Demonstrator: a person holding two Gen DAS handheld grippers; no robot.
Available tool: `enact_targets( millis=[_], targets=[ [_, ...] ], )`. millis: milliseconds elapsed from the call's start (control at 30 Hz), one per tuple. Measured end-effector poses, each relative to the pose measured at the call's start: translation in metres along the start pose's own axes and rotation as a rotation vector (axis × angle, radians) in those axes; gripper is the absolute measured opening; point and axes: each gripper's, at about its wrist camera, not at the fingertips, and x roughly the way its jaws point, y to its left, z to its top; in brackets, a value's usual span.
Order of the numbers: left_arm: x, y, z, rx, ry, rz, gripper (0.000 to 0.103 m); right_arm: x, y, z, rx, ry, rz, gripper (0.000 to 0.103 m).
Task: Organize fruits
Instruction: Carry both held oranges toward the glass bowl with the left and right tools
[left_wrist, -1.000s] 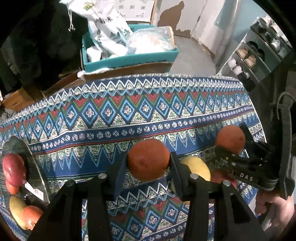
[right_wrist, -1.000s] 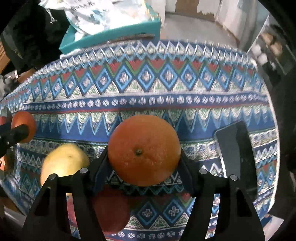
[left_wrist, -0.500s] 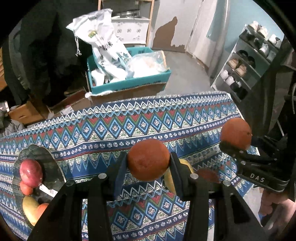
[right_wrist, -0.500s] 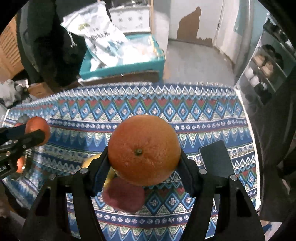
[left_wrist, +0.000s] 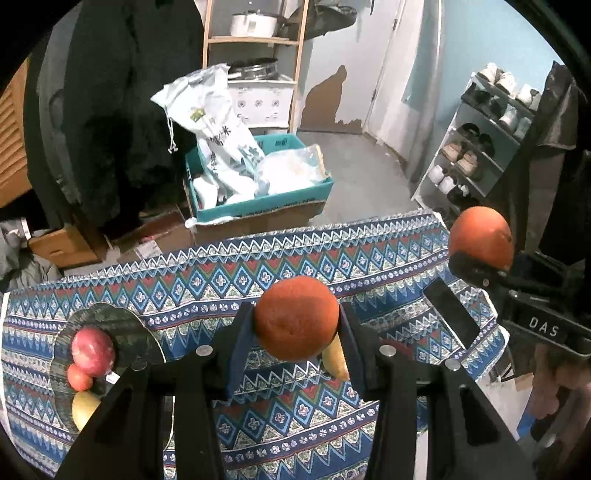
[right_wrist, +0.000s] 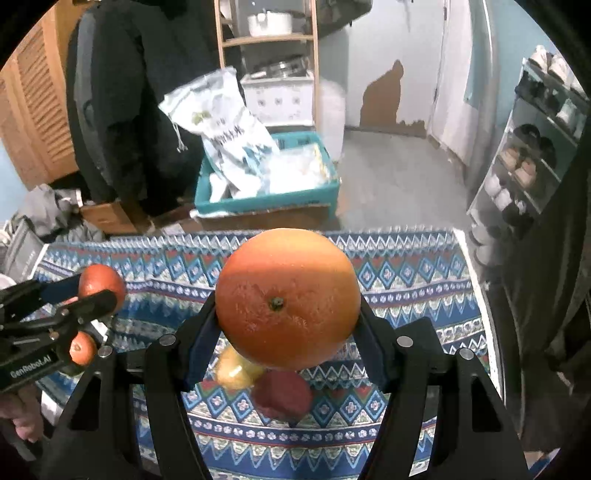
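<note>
A small orange (left_wrist: 296, 317) is clamped by the left gripper (left_wrist: 295, 332); a large orange (right_wrist: 287, 299) is clamped by the right gripper (right_wrist: 288, 325), both held clear above the cloth for carrying

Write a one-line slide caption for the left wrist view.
Left gripper lifts an orange above the patterned tablecloth; fruit plate at left.

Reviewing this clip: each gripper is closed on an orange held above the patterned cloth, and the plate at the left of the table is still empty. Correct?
Not quite. The plate is not empty: the left wrist view shows a red apple, a small red fruit and a yellow fruit on it. The rest stands: the left gripper and right gripper each clamp an orange above the cloth.
</note>
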Motion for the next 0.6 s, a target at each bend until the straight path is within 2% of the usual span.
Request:
enact_targets(
  millis=[267,600],
  targets=[
    [-0.029,0.003,0.003,0.012,-0.058,0.008,0.046,-0.030,0.010,0.011,-0.016,-0.069,0.016,0.068],
    [-0.054,0.010,0.005,0.016,-0.102,0.002,0.046,-0.049,0.023,0.017,-0.033,-0.108,0.032,0.068]
  ],
)
